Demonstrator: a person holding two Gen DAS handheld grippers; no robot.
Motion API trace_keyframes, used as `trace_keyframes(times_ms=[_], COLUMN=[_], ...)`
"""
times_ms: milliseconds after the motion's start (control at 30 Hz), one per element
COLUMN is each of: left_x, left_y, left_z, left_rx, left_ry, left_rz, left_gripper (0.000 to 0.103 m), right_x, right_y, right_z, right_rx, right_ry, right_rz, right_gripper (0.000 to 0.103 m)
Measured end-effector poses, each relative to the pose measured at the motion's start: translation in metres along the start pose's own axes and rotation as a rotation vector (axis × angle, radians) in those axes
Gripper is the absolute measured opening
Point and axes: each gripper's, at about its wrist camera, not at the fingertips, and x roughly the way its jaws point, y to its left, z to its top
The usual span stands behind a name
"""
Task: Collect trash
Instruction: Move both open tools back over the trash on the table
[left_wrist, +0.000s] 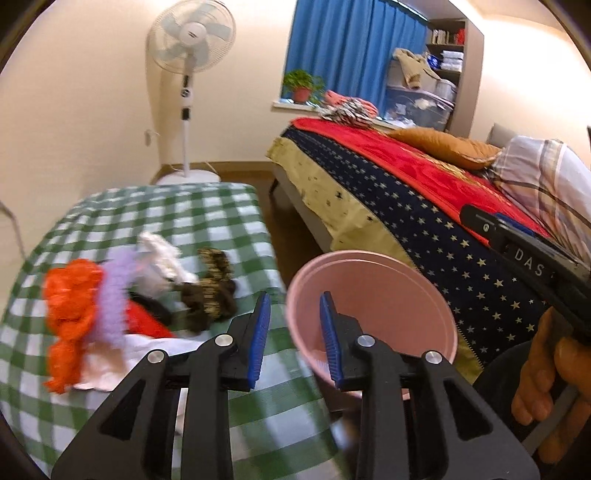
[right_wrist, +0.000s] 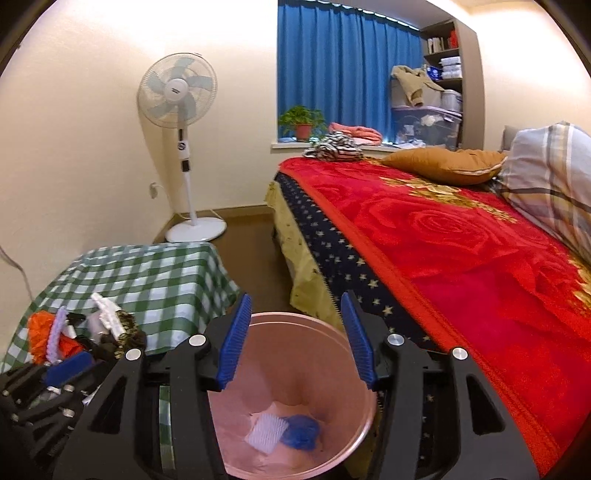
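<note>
A pink bin (left_wrist: 388, 295) stands on the floor between the table and the bed. My left gripper (left_wrist: 295, 338) is open and holds nothing; its right finger hangs over the bin's near rim. A blurred heap of trash lies on the green checked tablecloth (left_wrist: 166, 210): an orange crumpled piece (left_wrist: 70, 299), a purple strip (left_wrist: 114, 295), white scraps (left_wrist: 162, 258) and a dark brown wrapper (left_wrist: 210, 291). My right gripper (right_wrist: 295, 341) is open and empty, directly over the bin (right_wrist: 314, 376). A white foam piece (right_wrist: 266, 435) and a blue crumpled piece (right_wrist: 301, 435) lie at the bin's bottom.
A bed (right_wrist: 461, 258) with a red rose blanket and star-patterned side fills the right. On it lie an orange pillow (right_wrist: 443, 162) and a plaid pillow (right_wrist: 554, 177). A standing fan (right_wrist: 181, 147) is in the far corner. A hand (left_wrist: 546, 376) holds the right gripper.
</note>
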Motion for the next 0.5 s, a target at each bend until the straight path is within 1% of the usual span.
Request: trace_keyframes(times_ms=[167,300,333,400,467,500], left_x=[-0.031,-0.048,-0.051,-0.054,-0.053,-0.051], left_y=[0.031,0.055,0.062,0.074,0.085,0.091], left_z=[-0.002,-0.007,-0.010,-0.017,-0.025,-0.031], left_rx=[-0.024,-0.055,-0.065,-0.083,-0.098,-0.104], left_ry=[-0.040,-0.054,-0.056,-0.061,-0.059,-0.053], left_rz=[0.079,0.144,0.160,0.193,0.226,0.251], left_gripper=[0.028,0.028,0.028,0.028,0.028,0.028], right_x=[-0.006,-0.011,-0.012,-0.014,-0.014,-0.014], right_y=[0.016,0.034,0.038,0.046,0.053,0.057], right_z=[-0.006,-0.012,-0.013,-0.014,-0.016,-0.017], right_rx=[-0.010,-0.035,-0.039,-0.041,-0.036,-0.036], right_ry=[-0.004,-0.001,0.001,0.003,0.007,0.009], right_rz=[0.091,0.166,0.187,0.221,0.250,0.270], right_gripper=[0.049,0.047,0.044,0.041,0.034,0.032])
